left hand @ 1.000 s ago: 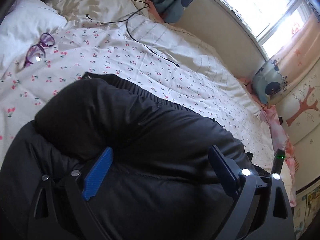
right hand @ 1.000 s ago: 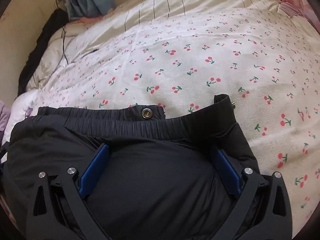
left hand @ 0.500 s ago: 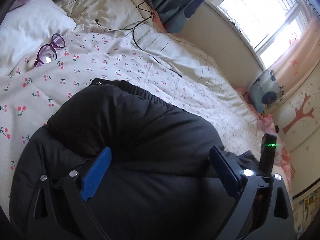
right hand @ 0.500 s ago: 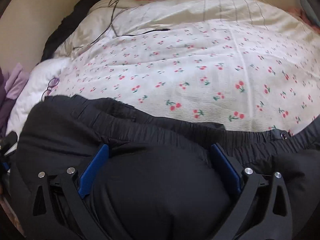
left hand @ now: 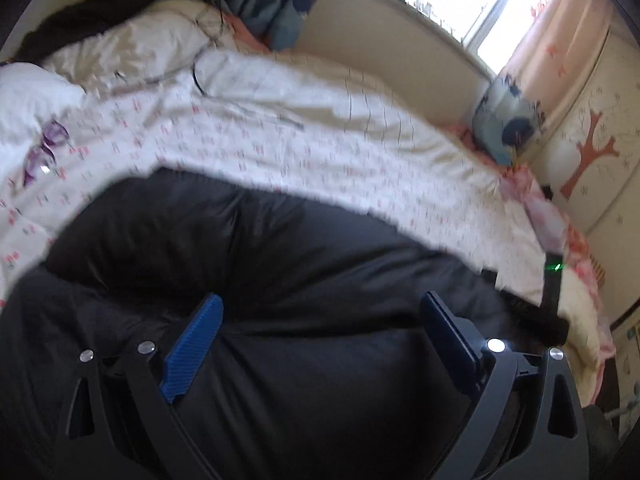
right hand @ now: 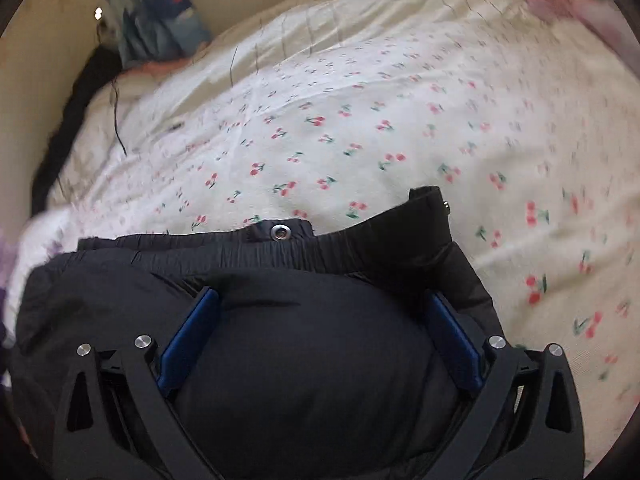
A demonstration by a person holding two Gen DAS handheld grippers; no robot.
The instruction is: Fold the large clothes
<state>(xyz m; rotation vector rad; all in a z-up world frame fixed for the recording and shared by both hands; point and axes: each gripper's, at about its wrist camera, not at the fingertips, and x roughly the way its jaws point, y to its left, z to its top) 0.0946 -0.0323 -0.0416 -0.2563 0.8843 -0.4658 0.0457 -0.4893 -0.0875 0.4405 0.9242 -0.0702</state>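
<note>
Left wrist: left gripper jaws spread wide over black garment, bunched on the bed. Right gripper jaws likewise released, puffy fabric between them, waistband snap ahead.

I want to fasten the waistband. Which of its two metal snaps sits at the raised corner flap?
The small snap at the right end of the waistband; the larger ringed snap sits mid-band, lower.

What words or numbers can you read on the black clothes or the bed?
There are none to read.
The black garment shows no print, and its metal snap is too small to tell if it bears letters.
The cherry-print bedcover has pictures only.
The tree wall sticker has no words.
</note>
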